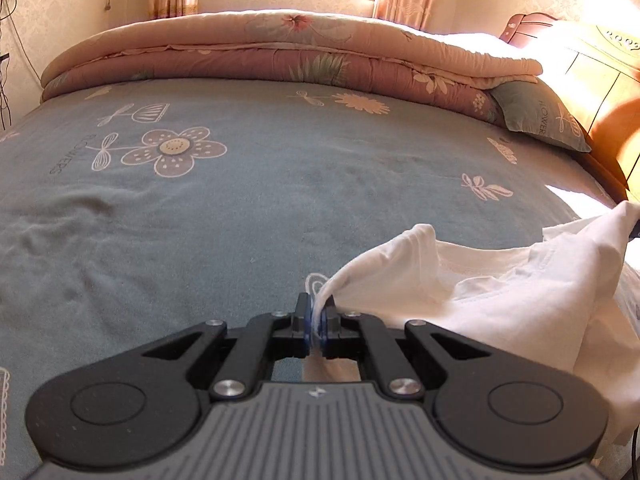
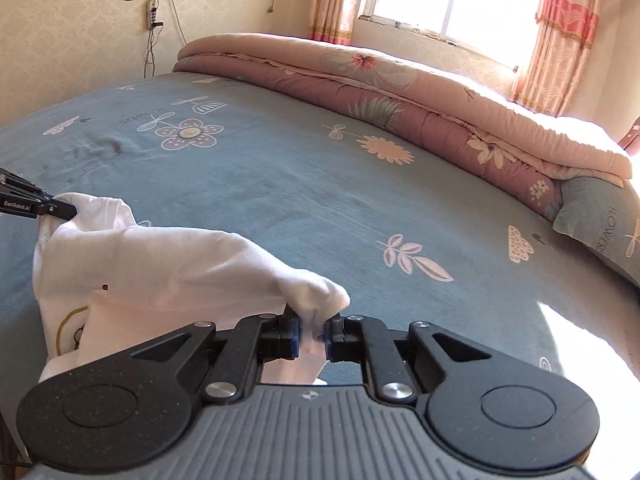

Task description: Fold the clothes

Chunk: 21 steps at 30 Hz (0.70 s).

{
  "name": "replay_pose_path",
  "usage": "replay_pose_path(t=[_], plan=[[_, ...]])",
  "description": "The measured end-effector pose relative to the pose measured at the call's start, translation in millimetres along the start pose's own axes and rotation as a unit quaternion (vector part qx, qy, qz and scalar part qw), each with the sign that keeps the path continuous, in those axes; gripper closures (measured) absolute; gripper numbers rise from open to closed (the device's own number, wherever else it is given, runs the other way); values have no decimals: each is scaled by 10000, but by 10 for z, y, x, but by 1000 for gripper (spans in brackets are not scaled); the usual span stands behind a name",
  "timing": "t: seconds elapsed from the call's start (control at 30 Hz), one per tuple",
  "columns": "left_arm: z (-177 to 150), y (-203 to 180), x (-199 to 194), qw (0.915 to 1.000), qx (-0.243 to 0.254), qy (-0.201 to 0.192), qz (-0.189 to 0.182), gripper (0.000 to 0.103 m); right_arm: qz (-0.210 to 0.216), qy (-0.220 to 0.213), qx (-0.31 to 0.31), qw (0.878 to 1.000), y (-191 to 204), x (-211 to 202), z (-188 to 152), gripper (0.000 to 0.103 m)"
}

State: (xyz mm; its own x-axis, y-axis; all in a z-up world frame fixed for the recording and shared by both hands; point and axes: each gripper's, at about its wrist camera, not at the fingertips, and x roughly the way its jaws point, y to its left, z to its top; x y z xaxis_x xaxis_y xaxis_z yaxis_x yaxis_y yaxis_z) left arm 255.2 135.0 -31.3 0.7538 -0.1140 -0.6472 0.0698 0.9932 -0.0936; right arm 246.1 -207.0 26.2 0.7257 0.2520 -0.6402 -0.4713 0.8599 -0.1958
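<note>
A white T-shirt [image 1: 500, 284] with a printed motif hangs bunched between my two grippers, just above the blue flowered bed sheet [image 1: 240, 200]. In the left wrist view my left gripper [image 1: 316, 320] is shut on a thin edge of the shirt, which spreads away to the right. In the right wrist view my right gripper [image 2: 312, 332] is shut on a thick fold of the same T-shirt [image 2: 160, 264]. The left gripper [image 2: 60, 210] shows at that view's left edge, pinching the shirt's far corner.
A rolled pink floral quilt [image 1: 280, 56] lies along the far side of the bed under the window. A blue pillow [image 1: 540, 116] leans by the wooden headboard [image 1: 600, 92] at the right. The bed sheet [image 2: 320, 200] stretches wide beyond the shirt.
</note>
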Motion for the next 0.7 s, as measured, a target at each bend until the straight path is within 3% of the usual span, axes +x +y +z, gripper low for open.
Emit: replay_pose_path(t=[0.3,0.47,0.7], plan=[[876,-434,469,9954,837,-454,99,100,-1156,456,21,9922,-568,266,54,87],[1302,-523,810,9929,960,-632,319,100,-1655,326,294,9852,-899,442,302,87],[1442,-582,1455,9933,907,-394,594,100,-1766,411,696,9810,-1080,989,399,87]])
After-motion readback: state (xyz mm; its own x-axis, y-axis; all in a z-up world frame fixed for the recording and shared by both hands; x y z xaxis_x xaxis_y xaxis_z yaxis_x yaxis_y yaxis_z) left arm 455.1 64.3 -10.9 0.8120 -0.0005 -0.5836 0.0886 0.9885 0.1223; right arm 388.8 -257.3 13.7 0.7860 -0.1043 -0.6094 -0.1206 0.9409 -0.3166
